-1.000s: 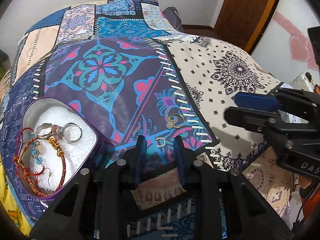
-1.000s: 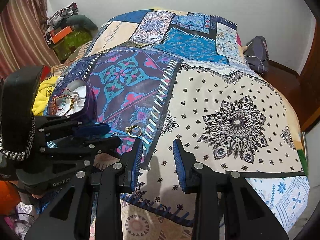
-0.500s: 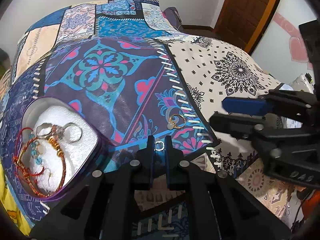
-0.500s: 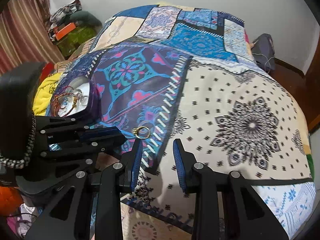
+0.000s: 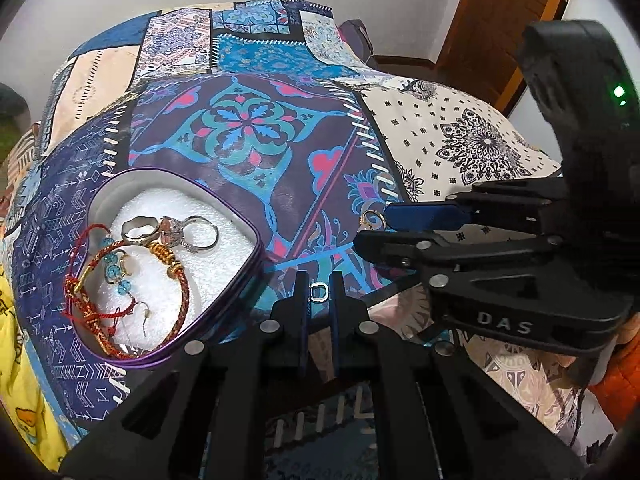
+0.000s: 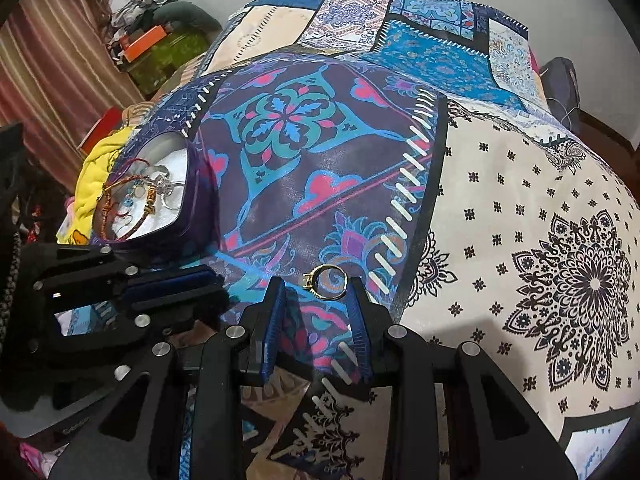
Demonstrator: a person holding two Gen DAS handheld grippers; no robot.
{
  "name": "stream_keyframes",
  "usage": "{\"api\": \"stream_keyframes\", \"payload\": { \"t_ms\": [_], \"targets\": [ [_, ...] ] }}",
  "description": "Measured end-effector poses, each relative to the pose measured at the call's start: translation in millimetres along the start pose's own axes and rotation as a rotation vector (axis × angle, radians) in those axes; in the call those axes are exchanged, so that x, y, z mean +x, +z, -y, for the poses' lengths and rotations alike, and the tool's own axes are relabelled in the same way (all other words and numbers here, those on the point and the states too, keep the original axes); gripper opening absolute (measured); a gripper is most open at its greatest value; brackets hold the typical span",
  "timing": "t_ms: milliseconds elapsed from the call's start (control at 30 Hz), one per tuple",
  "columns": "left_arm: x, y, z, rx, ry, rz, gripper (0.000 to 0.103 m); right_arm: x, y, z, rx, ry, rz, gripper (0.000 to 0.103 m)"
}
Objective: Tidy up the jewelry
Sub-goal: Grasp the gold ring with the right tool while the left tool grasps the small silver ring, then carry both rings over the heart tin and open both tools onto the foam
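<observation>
My left gripper [image 5: 319, 293] is shut on a small silver ring [image 5: 318, 292], just right of the purple tin [image 5: 256, 240]. The tin holds silver rings [image 5: 200, 230], a red-gold braided bracelet [image 5: 182, 300] and blue beads on white foam. A gold ring [image 6: 325, 278] lies on the patchwork bedspread [image 6: 304, 184]. My right gripper [image 6: 318, 284] is open with its fingertips on either side of the gold ring. In the left wrist view the gold ring [image 5: 372, 220] shows at the right gripper's blue fingertips [image 5: 424, 214]. The tin also shows in the right wrist view [image 6: 196, 184].
The bed's cream patterned part [image 6: 540, 240] spreads to the right. A yellow cloth [image 6: 98, 168] and piled clutter [image 6: 152, 44] lie left of the bed. A wooden door [image 5: 496, 24] stands at the back right.
My left gripper closed on the small silver ring and lifted it slightly. My right gripper moved forward until its open fingers straddle the gold ring.
</observation>
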State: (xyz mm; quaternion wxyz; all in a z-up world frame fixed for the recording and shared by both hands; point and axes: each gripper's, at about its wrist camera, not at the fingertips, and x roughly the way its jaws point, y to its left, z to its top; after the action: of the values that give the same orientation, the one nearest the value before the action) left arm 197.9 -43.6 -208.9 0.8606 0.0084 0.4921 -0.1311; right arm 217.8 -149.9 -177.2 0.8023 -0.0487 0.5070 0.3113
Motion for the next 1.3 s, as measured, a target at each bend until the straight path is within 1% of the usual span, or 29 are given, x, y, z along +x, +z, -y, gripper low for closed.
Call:
{"api": "stream_keyframes", "payload": {
  "t_ms": [33, 167, 200, 233, 400, 533, 600, 667, 700, 800, 900, 967, 1000, 1033, 1067, 1300],
  "targets": [
    [-1, 0, 0, -0.002, -0.002, 0.004, 0.007, 0, 0, 0, -0.004, -0.003, 0.001, 0.028],
    [-5, 0, 1, -0.004, -0.003, 0.012, 0.007, 1, -1, -4, -0.026, -0.041, 0.009, 0.02],
    [-8, 1, 1, -0.005, -0.004, 0.017, 0.007, 1, -1, -4, -0.027, -0.042, 0.01, 0.016],
    [-10, 1, 2, -0.007, -0.006, 0.022, 0.007, 0, -1, -4, -0.026, -0.042, 0.007, 0.005],
    [-25, 3, 2, -0.012, -0.013, 0.056, 0.007, -4, -1, -4, -0.011, -0.034, 0.005, 0.005],
    [-38, 2, 3, -0.006, -0.007, 0.086, 0.007, -12, -4, -10, -0.045, -0.051, 0.017, 0.005],
    [-41, 2, 2, -0.008, -0.01, 0.091, 0.007, -13, -5, -12, -0.055, -0.072, 0.008, 0.012],
    [-44, 1, 0, -0.014, -0.016, 0.097, 0.007, -13, -4, -12, -0.058, -0.086, 0.004, 0.037],
    [-44, 1, 0, -0.015, -0.017, 0.099, 0.007, -13, -4, -11, -0.058, -0.095, 0.012, 0.04],
    [-46, 1, -2, -0.019, -0.022, 0.106, 0.007, -8, -1, -6, -0.047, -0.132, 0.018, 0.04],
    [-46, 2, -4, -0.021, -0.022, 0.107, 0.007, 0, 3, -2, -0.027, -0.122, -0.003, 0.04],
    [-46, 1, -6, -0.025, -0.022, 0.108, 0.007, 4, 3, -3, -0.033, -0.126, 0.003, 0.039],
    [-46, 1, -7, -0.028, -0.023, 0.108, 0.007, 5, 3, -5, -0.047, -0.134, 0.003, 0.036],
    [-45, 1, -8, -0.03, -0.023, 0.108, 0.007, 5, 3, -7, -0.058, -0.135, 0.005, 0.028],
    [-46, 1, -9, -0.033, -0.021, 0.109, 0.007, 5, 2, -8, -0.061, -0.133, 0.004, 0.022],
    [-53, 0, -14, -0.048, -0.013, 0.124, 0.007, 4, 4, -10, -0.064, -0.135, 0.008, 0.022]
  ]
}}
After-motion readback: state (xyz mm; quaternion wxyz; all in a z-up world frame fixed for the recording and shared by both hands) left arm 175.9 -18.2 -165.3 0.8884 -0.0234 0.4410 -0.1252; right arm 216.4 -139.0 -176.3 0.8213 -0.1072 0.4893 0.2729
